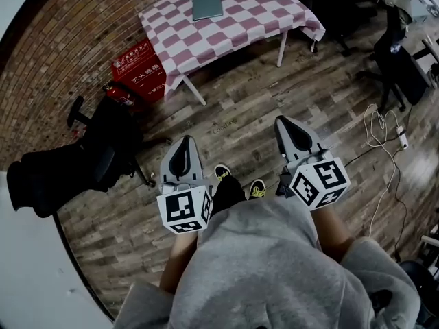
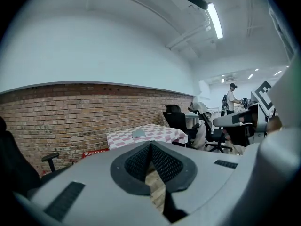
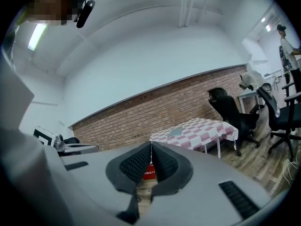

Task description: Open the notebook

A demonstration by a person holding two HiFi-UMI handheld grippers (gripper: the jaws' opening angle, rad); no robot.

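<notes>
— What sort of place is this?
— An office, I think. There are black swivel chairs (image 1: 82, 160) and strip lights (image 2: 215, 20) on the ceiling.
— Anything else?
— A brick wall (image 1: 68, 33), a plank floor (image 1: 274, 94), a power strip (image 1: 402, 140) trailing cables, and a person (image 2: 230, 98) standing among far desks.

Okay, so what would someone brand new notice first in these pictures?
The pink-and-white checked table stands at the far end of the wood floor, by the brick wall, with the closed grey notebook lying on it. Nearer, the left gripper and right gripper point towards it, both shut and empty, well short of the table.
</notes>
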